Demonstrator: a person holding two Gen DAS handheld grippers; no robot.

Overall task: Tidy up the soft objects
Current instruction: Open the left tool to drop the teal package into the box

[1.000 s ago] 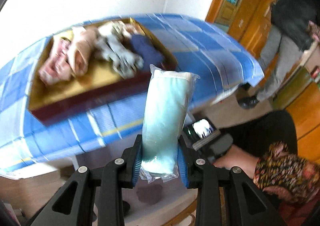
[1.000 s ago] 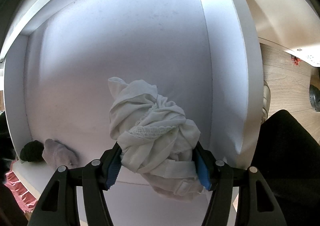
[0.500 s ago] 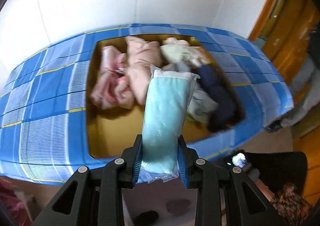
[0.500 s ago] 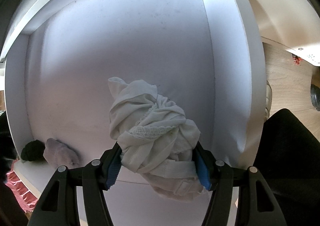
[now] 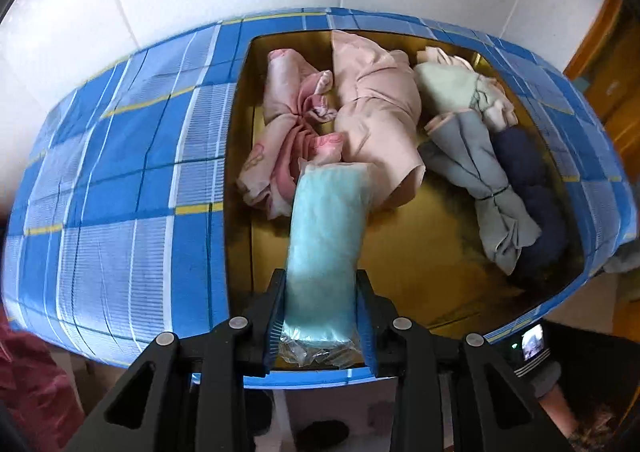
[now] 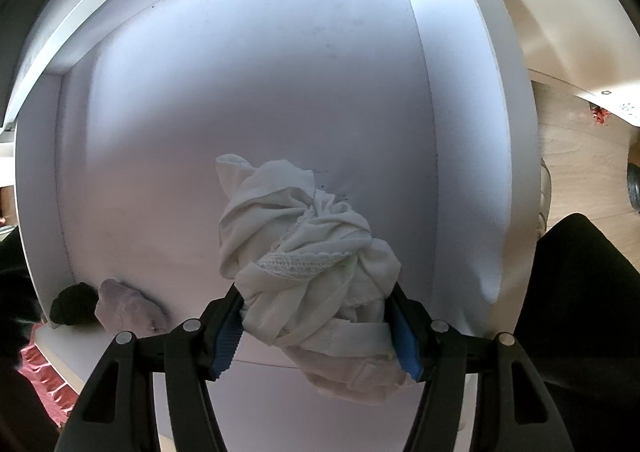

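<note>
My left gripper (image 5: 320, 316) is shut on a pale turquoise cloth roll in a clear plastic bag (image 5: 326, 236), held over the near part of a gold-lined box (image 5: 436, 264) on a blue checked cloth. In the box lie pink bundles (image 5: 296, 124), a peach garment (image 5: 380, 108), a grey-green roll (image 5: 492, 192) and a dark blue bundle (image 5: 532, 180). My right gripper (image 6: 318, 326) is shut on a crumpled white garment with lace trim (image 6: 304, 248), held above the floor of a white drawer (image 6: 240, 92).
A small lilac cloth (image 6: 128, 308) and a black one (image 6: 74, 304) lie in the drawer's near left corner. The blue checked cloth (image 5: 120, 180) covers the table around the box. A person's dark trouser leg (image 6: 580, 312) is at the right, over a wooden floor (image 6: 580, 160).
The left gripper has swung with the turquoise roll from beside the table to over the gold-lined box. The right gripper and its white garment have stayed still.
</note>
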